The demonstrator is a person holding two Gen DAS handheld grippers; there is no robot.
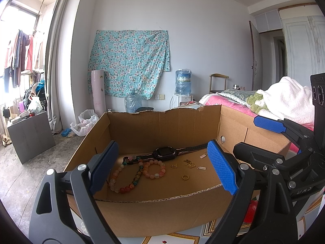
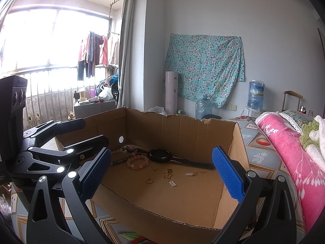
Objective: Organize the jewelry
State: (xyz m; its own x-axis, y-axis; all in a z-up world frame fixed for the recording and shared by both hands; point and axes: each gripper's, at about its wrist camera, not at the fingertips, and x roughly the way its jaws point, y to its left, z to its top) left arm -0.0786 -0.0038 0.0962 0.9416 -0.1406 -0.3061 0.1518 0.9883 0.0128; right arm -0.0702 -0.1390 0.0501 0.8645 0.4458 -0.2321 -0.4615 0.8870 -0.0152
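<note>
Left wrist view showing left tool (image 1: 162,166) hovering released, right tool (image 2: 162,172) likewise gaping wide, both holding nothing, black watch (image 1: 165,153), bead bracelets (image 1: 153,169) and gold ring (image 1: 185,177) lying inside cardboard box (image 1: 162,200), toward its back-left corner.

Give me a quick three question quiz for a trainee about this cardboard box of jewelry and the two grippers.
1. True or false: the black wristwatch lies inside the open brown cardboard box.
2. What does the small gold ring touch? A) a bead bracelet B) only the box floor C) the watch strap
3. Fill in: the left gripper and the right gripper both have their jaws ____.

Key
1. True; it lies near the pink bead bracelet.
2. B.
3. Open, holding nothing.
</note>
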